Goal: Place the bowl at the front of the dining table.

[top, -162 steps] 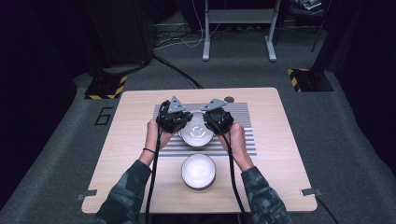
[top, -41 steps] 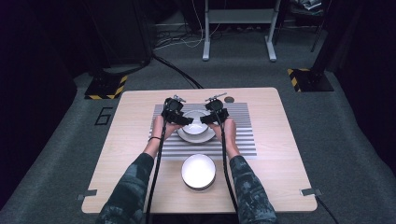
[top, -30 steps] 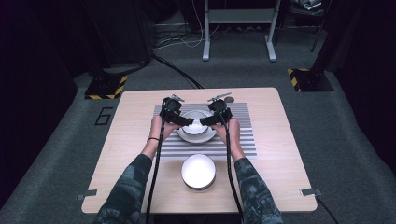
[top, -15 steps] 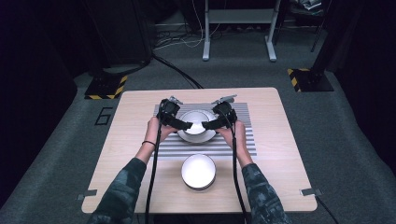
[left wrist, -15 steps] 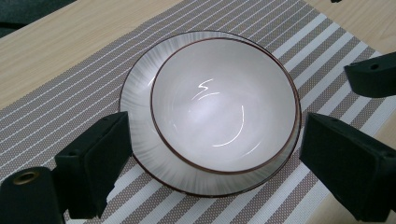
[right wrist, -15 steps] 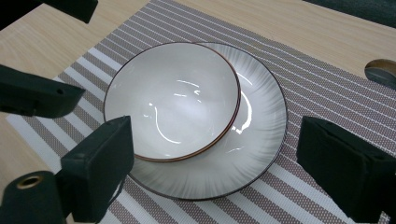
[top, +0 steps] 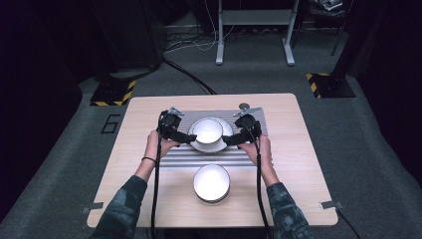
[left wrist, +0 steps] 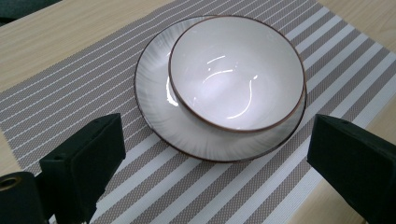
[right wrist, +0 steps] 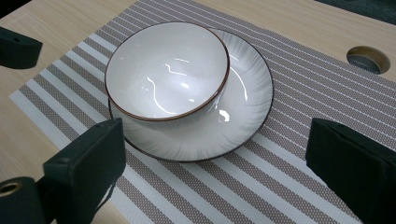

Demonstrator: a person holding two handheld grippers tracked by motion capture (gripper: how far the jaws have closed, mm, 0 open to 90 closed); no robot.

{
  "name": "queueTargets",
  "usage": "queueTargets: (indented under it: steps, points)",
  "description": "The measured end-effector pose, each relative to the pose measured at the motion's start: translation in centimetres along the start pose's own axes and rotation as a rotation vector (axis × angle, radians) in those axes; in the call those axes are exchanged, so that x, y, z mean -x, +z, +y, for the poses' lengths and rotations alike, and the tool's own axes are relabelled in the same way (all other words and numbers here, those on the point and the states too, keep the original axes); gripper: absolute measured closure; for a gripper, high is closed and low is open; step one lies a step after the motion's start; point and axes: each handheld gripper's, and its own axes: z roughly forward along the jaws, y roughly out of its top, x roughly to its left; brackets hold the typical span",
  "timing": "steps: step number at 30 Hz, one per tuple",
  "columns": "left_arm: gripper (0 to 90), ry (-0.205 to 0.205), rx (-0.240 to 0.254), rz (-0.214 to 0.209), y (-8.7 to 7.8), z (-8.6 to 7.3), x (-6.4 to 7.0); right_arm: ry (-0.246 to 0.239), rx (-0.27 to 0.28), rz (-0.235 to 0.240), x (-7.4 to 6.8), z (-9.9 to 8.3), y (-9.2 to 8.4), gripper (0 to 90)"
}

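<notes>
While both grippers' jaws have just been opening, gaping apart, empty bowl (top: 207, 131) on plate (top: 226, 144), second bowl (top: 211, 182) empty.

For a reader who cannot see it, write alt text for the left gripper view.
A white bowl with a brown rim sits off-centre on a white plate, which lies on a striped placemat on a wooden table. The left tool has its black jaws wide apart, holding nothing.

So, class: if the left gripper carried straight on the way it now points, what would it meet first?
Most likely the plate rim, then the bowl sitting on it. The left gripper, jaws just opened with nothing between them, aims at them across the striped mat; depth is uncertain.
</notes>
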Motion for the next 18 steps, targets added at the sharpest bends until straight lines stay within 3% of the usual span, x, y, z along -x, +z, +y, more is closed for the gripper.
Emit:
queueTargets:
  steps: [18]
  points:
    - [2.9,-0.013,0.012,0.028,-2.6,-4.5,-1.1,0.002,0.008,-0.025,1.1,-3.5,-2.6,4.7]
